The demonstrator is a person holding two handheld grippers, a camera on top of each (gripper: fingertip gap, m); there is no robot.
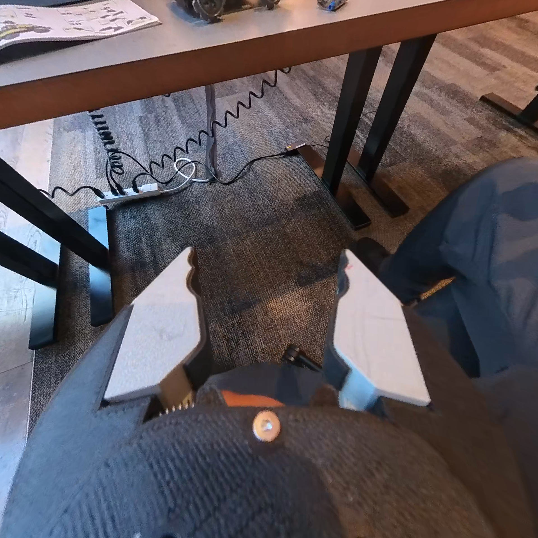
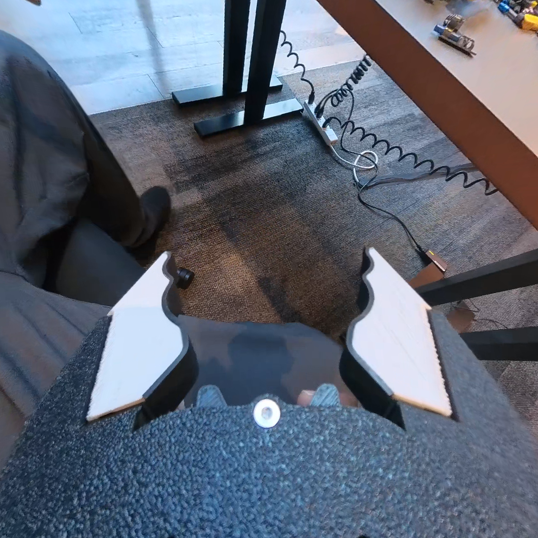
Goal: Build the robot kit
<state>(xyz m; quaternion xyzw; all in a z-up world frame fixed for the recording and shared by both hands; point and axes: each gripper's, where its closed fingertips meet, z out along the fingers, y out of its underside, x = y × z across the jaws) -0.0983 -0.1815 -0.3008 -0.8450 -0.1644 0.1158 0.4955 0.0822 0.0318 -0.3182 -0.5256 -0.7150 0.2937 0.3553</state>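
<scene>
- Two grippers hang below the table's near edge, both aimed down at the carpet (image 1: 262, 233); the left gripper (image 1: 266, 294) has its fingers spread wide with nothing between them, only bare floor showing through the gap; held this low, neither is near anything to grasp.
- The right gripper (image 2: 266, 294) is likewise wide apart and empty; its pale, flat-faced fingers (image 2: 139, 343) have wavy dark inner edges, shaped, I judge, to bite on small parts.
- The table (image 1: 203, 58) has a smooth grey top with a brown edge; an open paper booklet (image 1: 72, 23) lies by its near edge, toy-brick pieces (image 2: 454, 36) farther in.
- Under it, black metal legs (image 1: 358, 116), a white power strip (image 1: 128, 193) and coiled black cables (image 1: 221, 122) rest on coarse, mottled carpet.
- A person's trousered leg (image 2: 43, 145) sits beside each gripper.
</scene>
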